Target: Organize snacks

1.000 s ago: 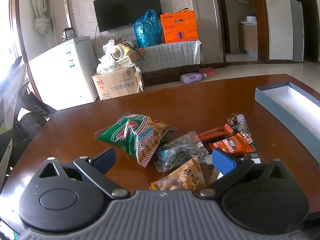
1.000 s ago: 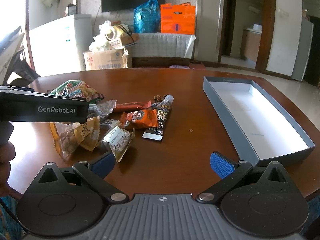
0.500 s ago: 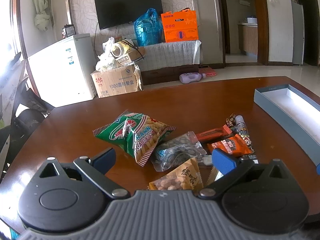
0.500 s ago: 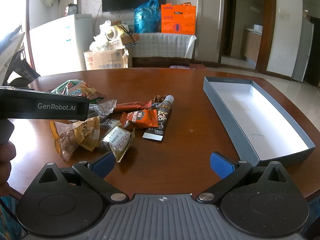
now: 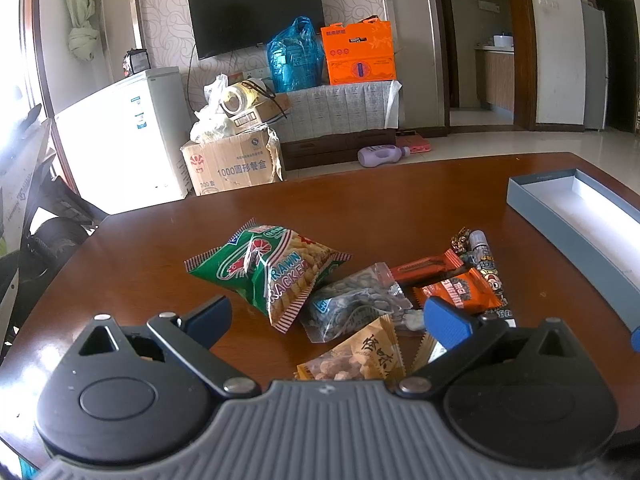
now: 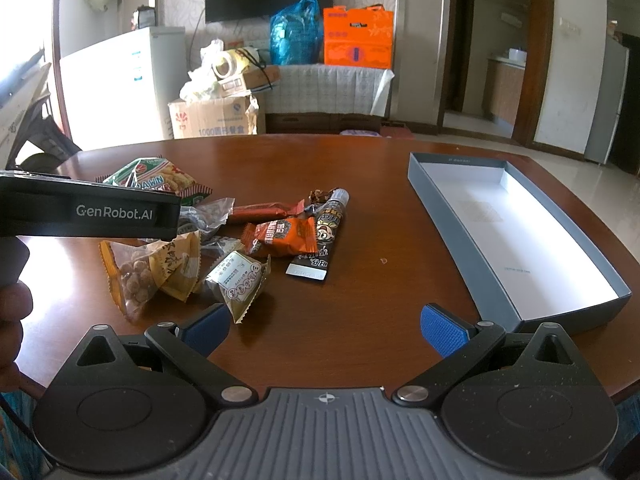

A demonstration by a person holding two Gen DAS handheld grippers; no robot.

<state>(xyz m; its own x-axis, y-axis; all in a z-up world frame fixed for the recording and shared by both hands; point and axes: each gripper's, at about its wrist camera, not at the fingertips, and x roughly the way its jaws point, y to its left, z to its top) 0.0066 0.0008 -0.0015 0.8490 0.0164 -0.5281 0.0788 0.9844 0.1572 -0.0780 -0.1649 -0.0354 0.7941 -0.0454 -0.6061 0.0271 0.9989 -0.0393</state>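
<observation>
A pile of snack packets lies on the round brown table: a green prawn cracker bag, a clear bag of dark seeds, an orange peanut packet, an orange wrapper and a long dark tube. My left gripper is open just short of the pile, holding nothing. My right gripper is open over bare table, between a beige packet and the empty grey box.
The left gripper's black body and a hand fill the left of the right wrist view. Beyond the table stand a white fridge, a cardboard carton and a TV stand with bags.
The left wrist view has tipped down and back slightly, so the snacks sit a little higher in frame. The right gripper has barely moved. Both grippers stay open.
</observation>
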